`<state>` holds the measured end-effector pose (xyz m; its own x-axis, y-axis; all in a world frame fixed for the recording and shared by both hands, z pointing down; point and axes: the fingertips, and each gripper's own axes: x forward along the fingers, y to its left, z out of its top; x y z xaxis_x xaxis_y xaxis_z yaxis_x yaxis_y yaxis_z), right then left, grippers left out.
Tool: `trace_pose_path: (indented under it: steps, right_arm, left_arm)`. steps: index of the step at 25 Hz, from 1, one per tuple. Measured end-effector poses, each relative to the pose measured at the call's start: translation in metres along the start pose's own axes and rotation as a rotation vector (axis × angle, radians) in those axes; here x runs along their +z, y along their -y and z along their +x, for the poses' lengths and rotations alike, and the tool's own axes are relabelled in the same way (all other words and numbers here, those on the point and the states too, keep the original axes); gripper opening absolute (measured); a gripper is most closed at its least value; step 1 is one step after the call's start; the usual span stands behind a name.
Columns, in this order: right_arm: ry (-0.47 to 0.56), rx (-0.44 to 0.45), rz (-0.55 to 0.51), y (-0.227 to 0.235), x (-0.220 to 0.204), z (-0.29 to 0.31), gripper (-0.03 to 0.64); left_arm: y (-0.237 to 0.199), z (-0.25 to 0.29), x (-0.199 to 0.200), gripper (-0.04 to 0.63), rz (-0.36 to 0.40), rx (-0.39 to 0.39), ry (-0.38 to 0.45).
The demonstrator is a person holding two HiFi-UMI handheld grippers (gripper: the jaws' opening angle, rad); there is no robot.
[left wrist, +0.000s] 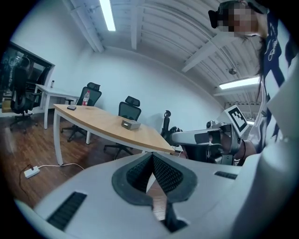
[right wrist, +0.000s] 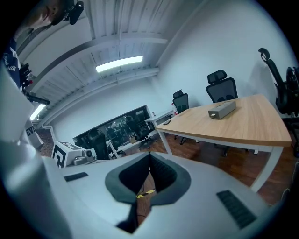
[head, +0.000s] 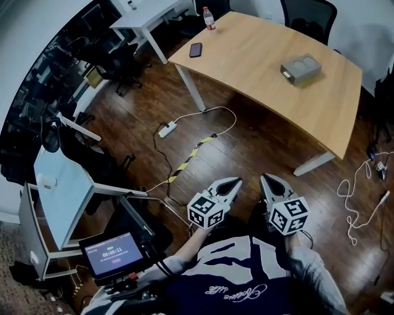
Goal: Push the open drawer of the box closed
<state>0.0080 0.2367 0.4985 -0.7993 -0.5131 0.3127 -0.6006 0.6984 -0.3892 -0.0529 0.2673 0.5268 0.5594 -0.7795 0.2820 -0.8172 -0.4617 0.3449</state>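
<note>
A small grey box [head: 301,69] rests on the wooden table [head: 258,67], toward its far right side. It also shows in the left gripper view, box [left wrist: 130,123], and in the right gripper view, box [right wrist: 221,109]. Its drawer is too small to make out. Both grippers are held low, close to the person's body over the floor, well short of the table. The left gripper [head: 236,181] is shut with nothing between its jaws. Beside it, the right gripper [head: 265,179] is shut and empty too. Both point toward the table.
A phone [head: 196,50] and a bottle [head: 209,18] lie at the table's far left. On the floor are a power strip [head: 167,130] with its cable, yellow-black tape [head: 191,154] and loose white cables [head: 357,197]. Office chairs [head: 308,15] stand behind the table; a screen cart [head: 114,252] stands at the left.
</note>
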Motion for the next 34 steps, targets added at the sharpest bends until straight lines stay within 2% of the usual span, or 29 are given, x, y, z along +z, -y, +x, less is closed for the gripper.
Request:
trace_pose_path:
  steps: [7,19,34]
  right_arm:
    - [0.025,-0.042,0.03,-0.011,-0.018,-0.012,-0.005]
    - [0.043,-0.111,0.043,-0.023,-0.039,-0.069,-0.005]
    - [0.025,-0.071,0.001,-0.043,-0.042,-0.054,-0.005]
  left_arm:
    - [0.008,-0.009,-0.007,0.003,0.041,-0.056,0.011]
    - [0.055,-0.029,-0.023,0.003,0.057,-0.122,-0.003]
    - [0.033,-0.052,-0.024,0.003,0.024,-0.06,0.027]
